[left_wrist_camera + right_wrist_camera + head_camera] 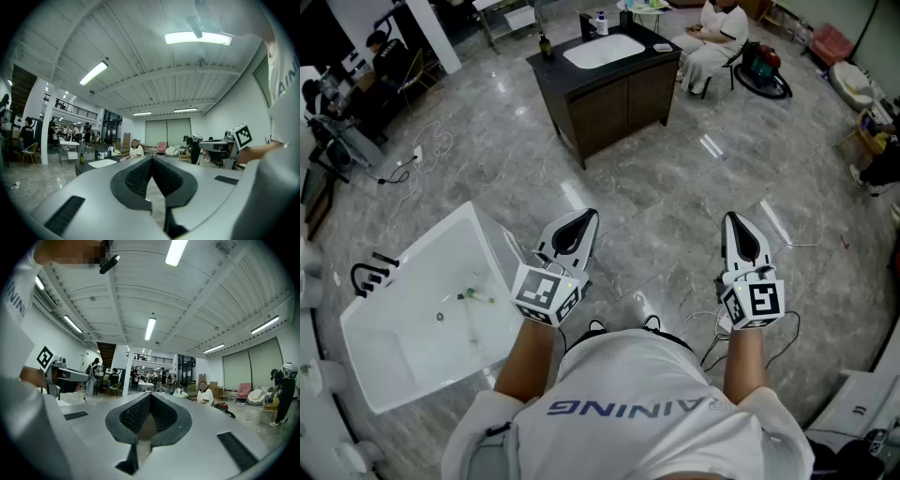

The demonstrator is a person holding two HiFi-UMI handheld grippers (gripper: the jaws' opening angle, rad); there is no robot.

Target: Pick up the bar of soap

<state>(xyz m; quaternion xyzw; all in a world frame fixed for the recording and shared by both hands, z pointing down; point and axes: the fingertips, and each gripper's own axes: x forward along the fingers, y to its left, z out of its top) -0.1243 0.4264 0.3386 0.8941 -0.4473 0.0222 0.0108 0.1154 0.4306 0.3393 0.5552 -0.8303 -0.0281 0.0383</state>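
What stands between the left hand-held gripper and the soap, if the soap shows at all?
No bar of soap can be made out. The left hand-held gripper, shut, hangs beside the white basin; nothing visible stands between them.

Brightly and evenly lit from above by long ceiling tube lights (198,38), blown out to plain white in both gripper views. Mirrored as pale streaks of glare on the glossy grey stone floor (712,148) in the head view. Only soft, weak shadows around the dark vanity cabinet (609,94). Little surface detail on the white sink basin (422,281), nearly overexposed. Heavy fisheye bending of the ceiling beams (117,296) in both gripper views, fading to black at the corners. Slightly soft up close, sharper farther into the room.
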